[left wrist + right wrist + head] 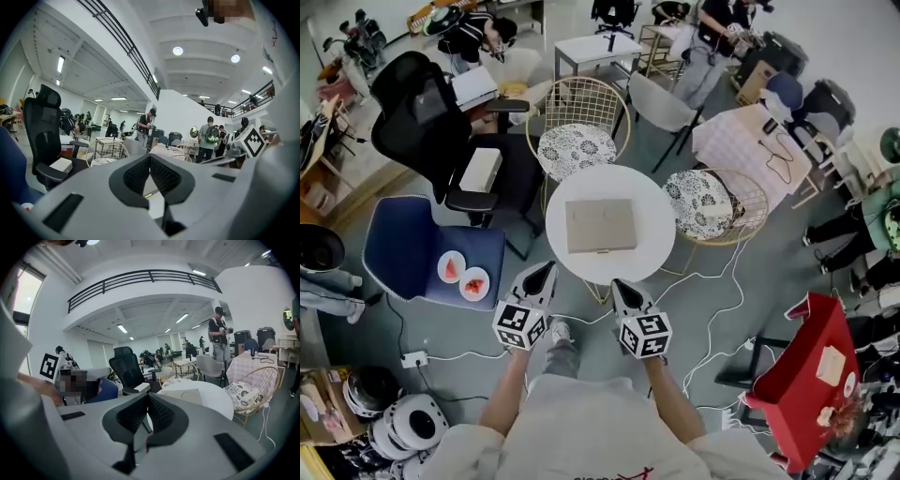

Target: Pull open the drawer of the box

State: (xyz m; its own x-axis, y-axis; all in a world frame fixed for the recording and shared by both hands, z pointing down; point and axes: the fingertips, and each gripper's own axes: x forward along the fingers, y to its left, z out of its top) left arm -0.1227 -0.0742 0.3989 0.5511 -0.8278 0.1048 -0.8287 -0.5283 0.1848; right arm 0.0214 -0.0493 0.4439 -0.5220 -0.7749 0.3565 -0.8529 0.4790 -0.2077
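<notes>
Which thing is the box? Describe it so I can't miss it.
Find the round white table in the room's middle, next to two gold wire chairs. The box lies flat at its centre. It is tan, squarish and low, the only thing on that tabletop.

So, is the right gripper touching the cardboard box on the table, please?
Apart: head view shows the right gripper at the table edge, bare tabletop between it and the cardboard box.

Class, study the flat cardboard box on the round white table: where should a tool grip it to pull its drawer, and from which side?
Probably the near edge of the box, coming in low and level from the person's side: it lies flat on the table, with that thin side nearest. No handle or tab can be made out.
</notes>
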